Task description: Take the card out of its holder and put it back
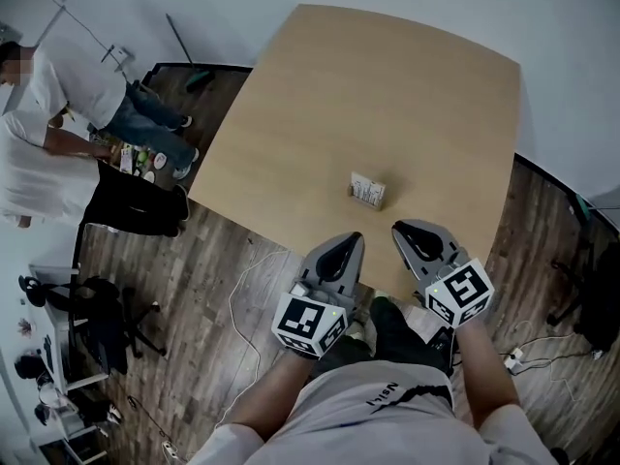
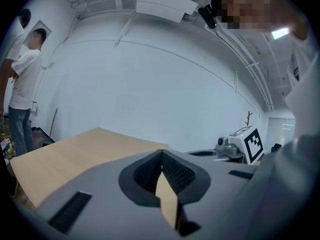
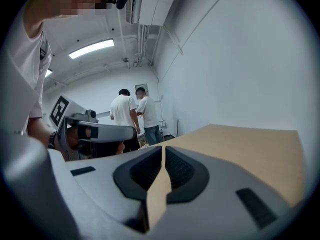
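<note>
A small card holder (image 1: 368, 191) with a pale card in it stands on the light wooden table (image 1: 387, 85), near the front edge. My left gripper (image 1: 341, 245) is held over that front edge, a little below and left of the holder, shut and empty. Just below and right of the holder is my right gripper (image 1: 412, 232), also shut with nothing in it. In the left gripper view the jaws (image 2: 162, 154) meet at the tips over the tabletop (image 2: 75, 154); the holder is hidden there. The right gripper view shows its jaws (image 3: 163, 149) closed too, with no holder in sight.
Two people (image 1: 39, 134) stand at the far left beside a dark stand with small items (image 1: 136, 177). An office chair (image 1: 107, 323) sits on the wood floor at left. Cables and a power strip (image 1: 513, 359) lie on the floor at right. A white wall is behind the table.
</note>
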